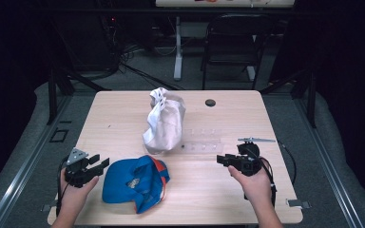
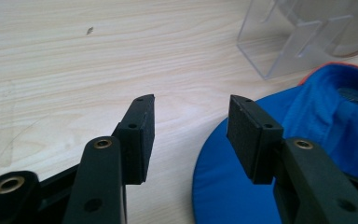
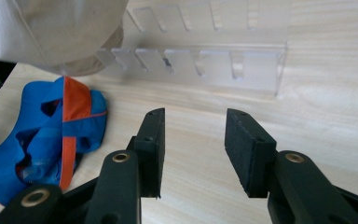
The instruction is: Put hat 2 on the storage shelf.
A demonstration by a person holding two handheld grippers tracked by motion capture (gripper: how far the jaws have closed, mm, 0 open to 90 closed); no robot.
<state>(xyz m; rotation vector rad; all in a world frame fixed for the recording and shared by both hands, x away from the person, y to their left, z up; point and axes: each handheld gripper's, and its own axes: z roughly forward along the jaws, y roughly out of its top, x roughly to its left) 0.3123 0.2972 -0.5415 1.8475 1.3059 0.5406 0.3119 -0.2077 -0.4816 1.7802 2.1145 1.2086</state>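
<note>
Even overhead light falls on the desk (image 1: 123,118) in the high view, while the room around it sinks into near-black. Shadows under things are soft and short. The high view is slightly soft and grainy. Both gripper views are bright and sharp on the wood grain, with the nearest black parts a little blurred at the bottom edge.

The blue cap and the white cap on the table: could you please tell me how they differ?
The blue cap has orange trim and lies collapsed at the near edge; the white cap is plain and stands tall on the clear acrylic rack, mid-table. Both are soft fabric caps.
</note>
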